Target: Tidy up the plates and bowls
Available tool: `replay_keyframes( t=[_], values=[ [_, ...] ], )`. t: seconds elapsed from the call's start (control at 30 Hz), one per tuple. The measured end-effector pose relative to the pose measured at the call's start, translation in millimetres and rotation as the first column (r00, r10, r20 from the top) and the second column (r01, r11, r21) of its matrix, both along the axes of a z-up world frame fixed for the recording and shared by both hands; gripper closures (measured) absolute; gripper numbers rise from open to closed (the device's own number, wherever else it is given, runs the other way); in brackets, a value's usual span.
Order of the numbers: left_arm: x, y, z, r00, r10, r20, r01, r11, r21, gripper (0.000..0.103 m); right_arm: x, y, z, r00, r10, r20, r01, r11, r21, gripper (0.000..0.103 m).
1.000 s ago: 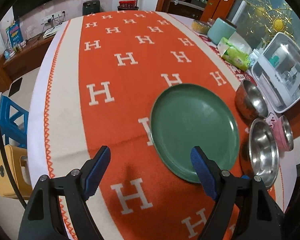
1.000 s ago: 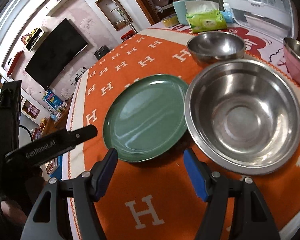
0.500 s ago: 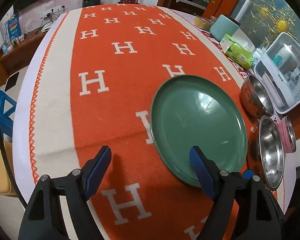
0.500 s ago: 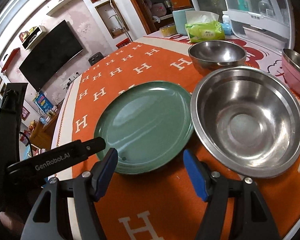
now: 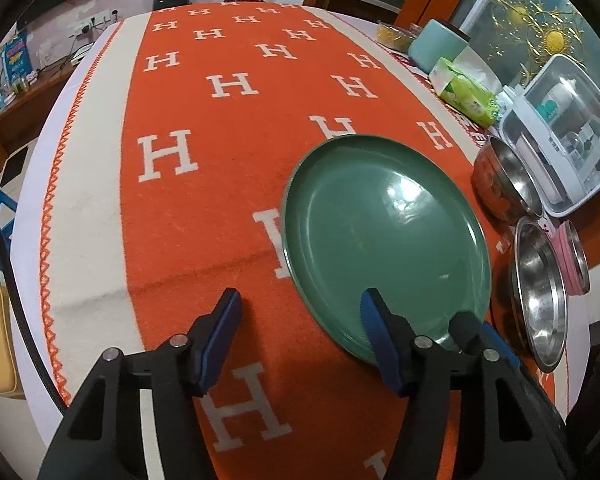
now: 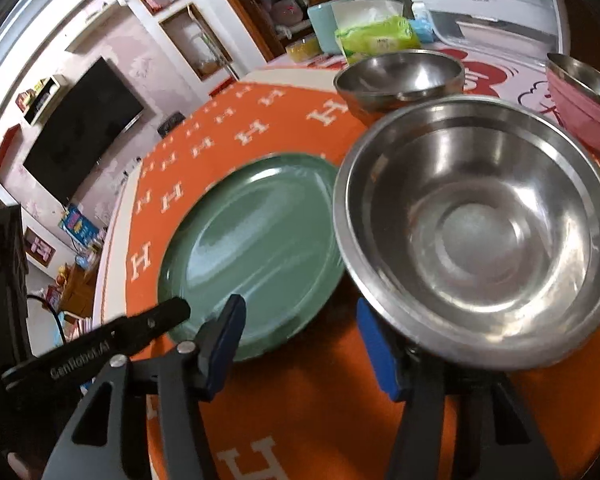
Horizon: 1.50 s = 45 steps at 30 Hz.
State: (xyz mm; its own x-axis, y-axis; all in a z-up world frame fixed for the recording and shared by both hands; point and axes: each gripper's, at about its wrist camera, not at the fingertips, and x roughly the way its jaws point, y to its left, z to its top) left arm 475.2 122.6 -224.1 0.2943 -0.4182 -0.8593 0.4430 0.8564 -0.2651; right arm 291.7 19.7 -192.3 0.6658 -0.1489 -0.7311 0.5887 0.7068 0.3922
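Both grippers, left (image 5: 300, 334) and right (image 6: 298, 340), have just narrowed their fingers to half-open, gripping nothing yet, at the plate (image 5: 388, 236) and bowl (image 6: 476, 232) on the bench, so grasping seems near.

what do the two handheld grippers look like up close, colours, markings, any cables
Both are the same build: the left gripper and the right gripper have matte black angular finger arms with silver rivets at the pivots and blue pads on the inner faces. In the right wrist view, the left gripper's black arm carries white "GenRobot.AI" lettering. A black cable curves along the left wrist view's left edge.
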Motion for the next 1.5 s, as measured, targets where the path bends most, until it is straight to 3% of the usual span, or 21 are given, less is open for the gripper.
replay_keyframes(
  t=[0.27,0.5,0.57,0.63,0.73,0.8,0.93,1.5],
  values=[
    [0,-1,-3,1.0,0.001,0.02,-0.001,1.0,-0.001,0.055,2,-10,-6,0.998,-0.03,0.057,0.03,1.0,0.01,0.069],
    [-1,1,-4,0.998,0.026,0.054,-0.024,0.999,-0.037,0.058,2,-18,-11,0.992,-0.075,0.104,0.071,0.997,0.035,0.073],
    [-2,-1,-5,0.997,0.022,0.069,-0.02,0.999,-0.037,0.058,2,-23,-12,0.989,-0.099,0.11,0.093,0.994,0.055,0.083],
    [-4,-3,-5,0.996,0.016,0.082,-0.014,0.999,-0.029,0.064,1,-27,-15,0.987,-0.116,0.111,0.109,0.991,0.072,0.091],
    [-4,-4,-5,0.996,0.015,0.089,-0.013,1.0,-0.028,0.071,0,-30,-16,0.985,-0.121,0.12,0.11,0.99,0.093,0.091],
    [-4,-4,-5,0.997,0.005,0.074,-0.002,0.999,-0.04,0.084,0,-30,-16,0.986,-0.116,0.117,0.107,0.99,0.088,0.091],
    [-3,-2,-5,0.999,0.006,0.045,-0.004,0.998,-0.058,0.085,0,-31,-15,0.987,-0.112,0.113,0.101,0.99,0.103,0.091],
    [-38,37,2,0.999,0.043,0.003,-0.043,0.999,0.003,0.085,-17,-7,-9,0.999,-0.033,0.04,0.026,0.988,0.149,0.093]
  ],
)
